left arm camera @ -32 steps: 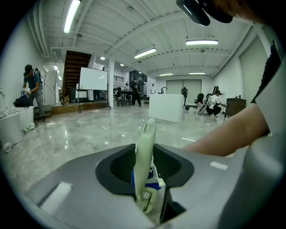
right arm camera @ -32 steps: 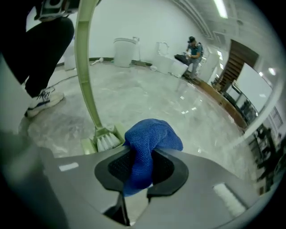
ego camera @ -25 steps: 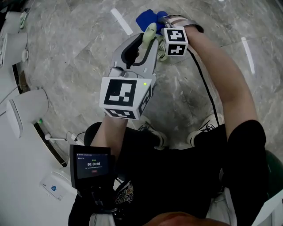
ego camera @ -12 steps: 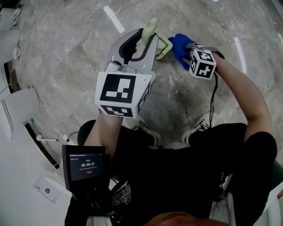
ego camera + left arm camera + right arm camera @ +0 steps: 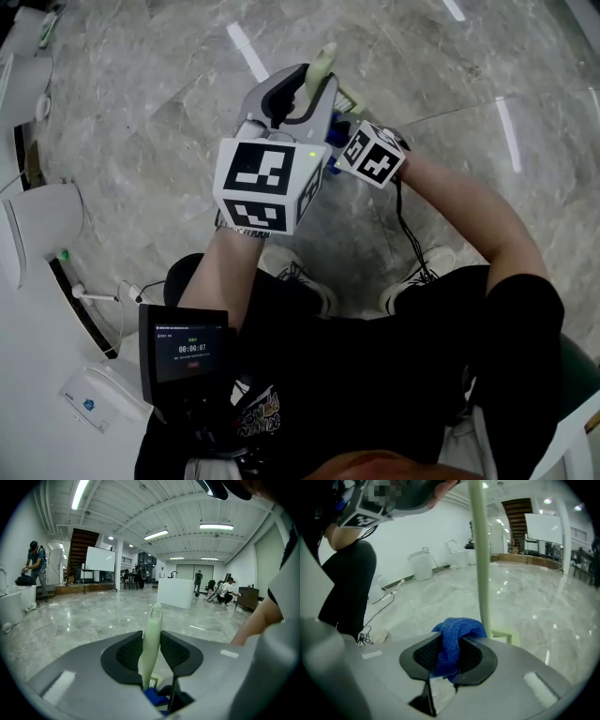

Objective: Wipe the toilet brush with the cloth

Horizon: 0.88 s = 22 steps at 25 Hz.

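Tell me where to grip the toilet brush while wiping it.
Near the tip of its slim handle, coming across it from the side, as the left tongs hold it; that likely leaves the shaft below free for the cloth.

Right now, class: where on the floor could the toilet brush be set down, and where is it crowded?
Bare marble floor lies beyond the left claw, toward the picture's top, and between it and the white fixtures at the left edge. It is crowded by the person's shoes, where a cable hangs.
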Available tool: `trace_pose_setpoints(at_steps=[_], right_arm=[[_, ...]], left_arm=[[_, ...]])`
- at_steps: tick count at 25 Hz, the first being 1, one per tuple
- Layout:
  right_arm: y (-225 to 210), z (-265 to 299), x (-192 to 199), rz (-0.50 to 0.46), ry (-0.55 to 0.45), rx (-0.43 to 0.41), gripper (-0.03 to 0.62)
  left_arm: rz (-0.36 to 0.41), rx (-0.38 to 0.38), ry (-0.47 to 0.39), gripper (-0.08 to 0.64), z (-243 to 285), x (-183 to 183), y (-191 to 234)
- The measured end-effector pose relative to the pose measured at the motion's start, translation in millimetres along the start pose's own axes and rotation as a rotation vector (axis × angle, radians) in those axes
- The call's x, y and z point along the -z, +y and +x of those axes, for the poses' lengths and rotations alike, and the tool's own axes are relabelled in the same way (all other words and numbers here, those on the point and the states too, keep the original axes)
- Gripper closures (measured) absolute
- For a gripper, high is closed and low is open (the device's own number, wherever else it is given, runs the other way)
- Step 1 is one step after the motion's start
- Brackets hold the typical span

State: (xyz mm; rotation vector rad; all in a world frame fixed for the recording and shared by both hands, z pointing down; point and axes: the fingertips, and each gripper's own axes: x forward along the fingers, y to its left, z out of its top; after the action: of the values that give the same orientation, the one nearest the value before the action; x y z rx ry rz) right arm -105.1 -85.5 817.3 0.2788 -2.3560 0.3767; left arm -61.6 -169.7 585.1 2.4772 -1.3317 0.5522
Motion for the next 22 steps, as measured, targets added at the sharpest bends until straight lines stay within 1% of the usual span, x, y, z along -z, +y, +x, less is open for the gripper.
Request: trace_pose_setpoints(at_steps=[1, 2, 4, 6, 7, 8, 10, 11, 13, 14, 15, 16, 18, 20, 22], right_arm=[[-2, -2, 4, 0.037, 0.006, 0.002, 0.506], [-2, -6, 12, 0.047, 0.019, -0.010, 0.506], [2, -20, 38, 0.002, 0.064, -0.048, 0.506], [-2, -39, 73, -0.033, 0.130, -0.055, 0.506], [-11, -50, 90, -0.028, 0.167, -0.031, 0.506], [-27, -61, 104, -0.012, 0.200, 0.014, 0.506], [-74, -84, 116, 0.044, 0.229, 0.156, 0.506], [-100, -95, 112, 0.079, 0.217, 0.235, 0.506], [-150, -110, 86, 0.131, 0.153, 0.366, 0.506], [-169, -111, 67, 0.139, 0.113, 0.407, 0.506], [-183, -108, 47, 0.137, 0.074, 0.431, 0.506], [-192, -101, 26, 0.127, 0.039, 0.437, 0.506], [-195, -79, -12, 0.077, -0.007, 0.408, 0.506], [-182, -51, -42, 0.025, -0.042, 0.337, 0.506], [-158, -24, -61, -0.005, -0.068, 0.234, 0.506]], left_arm=[[0.001, -0.002, 0.000, 0.430, 0, 0, 0], [0.004, -0.004, 0.000, 0.430, 0, 0, -1], [0.008, -0.004, 0.003, 0.430, 1, 0, -3], [0.009, -0.004, 0.005, 0.430, 2, 1, -4], [0.008, -0.005, 0.005, 0.430, 2, 1, -3], [0.007, -0.006, 0.004, 0.430, 1, 0, -3], [0.002, -0.010, -0.001, 0.430, -1, 0, 0], [-0.003, -0.012, -0.005, 0.430, -2, -1, 0], [-0.011, -0.009, -0.011, 0.428, -3, 0, -1], [-0.013, -0.006, -0.012, 0.428, -3, 1, -2], [-0.013, -0.003, -0.011, 0.426, -4, 2, -4], [-0.010, 0.001, -0.010, 0.426, -4, 2, -5], [-0.002, 0.010, -0.008, 0.426, -5, 3, -8], [-0.005, 0.016, -0.009, 0.426, -6, 3, -10], [-0.017, 0.019, -0.009, 0.426, -8, 4, -11]])
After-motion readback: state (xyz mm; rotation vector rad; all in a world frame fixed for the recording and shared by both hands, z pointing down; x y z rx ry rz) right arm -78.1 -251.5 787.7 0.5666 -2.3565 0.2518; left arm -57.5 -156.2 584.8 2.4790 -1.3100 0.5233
